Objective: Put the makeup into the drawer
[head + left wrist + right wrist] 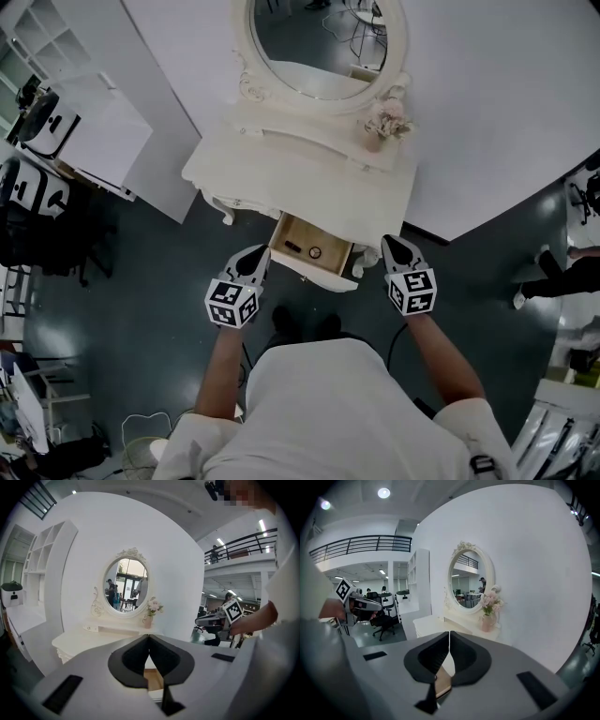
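Left gripper at 11 o'clock, right gripper at 1, flanking the open drawer. Both sets of jaws are pinched together, empty. Makeup lies in the drawer at 12: a round piece, with a small dark one at its 9. Beyond: dressing table, flower vase at 1, mirror.
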The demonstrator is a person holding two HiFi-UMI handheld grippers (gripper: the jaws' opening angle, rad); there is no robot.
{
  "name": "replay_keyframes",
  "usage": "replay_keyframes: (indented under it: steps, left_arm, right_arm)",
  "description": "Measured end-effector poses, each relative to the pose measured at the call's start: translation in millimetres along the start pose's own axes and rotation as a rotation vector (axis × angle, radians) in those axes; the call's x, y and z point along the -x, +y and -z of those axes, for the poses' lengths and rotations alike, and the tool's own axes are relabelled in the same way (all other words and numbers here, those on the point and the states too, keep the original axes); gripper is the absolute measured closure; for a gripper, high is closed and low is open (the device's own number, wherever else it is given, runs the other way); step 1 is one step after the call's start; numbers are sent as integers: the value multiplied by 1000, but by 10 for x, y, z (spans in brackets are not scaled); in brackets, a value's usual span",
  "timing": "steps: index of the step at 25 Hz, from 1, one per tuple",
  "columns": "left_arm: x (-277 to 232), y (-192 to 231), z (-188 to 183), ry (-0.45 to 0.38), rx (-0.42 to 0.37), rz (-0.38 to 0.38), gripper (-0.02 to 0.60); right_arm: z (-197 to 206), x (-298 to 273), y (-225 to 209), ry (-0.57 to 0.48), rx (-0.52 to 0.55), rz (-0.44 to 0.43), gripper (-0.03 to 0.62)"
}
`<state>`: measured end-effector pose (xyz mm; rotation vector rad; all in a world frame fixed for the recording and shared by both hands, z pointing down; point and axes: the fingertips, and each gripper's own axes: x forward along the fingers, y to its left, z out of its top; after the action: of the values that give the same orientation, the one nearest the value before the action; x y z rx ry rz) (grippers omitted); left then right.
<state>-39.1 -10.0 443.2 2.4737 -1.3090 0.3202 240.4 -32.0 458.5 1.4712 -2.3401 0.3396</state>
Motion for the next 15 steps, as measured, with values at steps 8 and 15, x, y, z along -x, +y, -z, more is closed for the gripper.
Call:
replay_keyframes:
  steps: [8,15]
  left_arm:
    - [94,291,-169,2,-42,22,565]
    - [111,395,-386,-35,-51,59,565]
  right_arm:
    - [-205,83,210,-47,-44,69,565]
    - [-421,154,245,-99,-42,132,565]
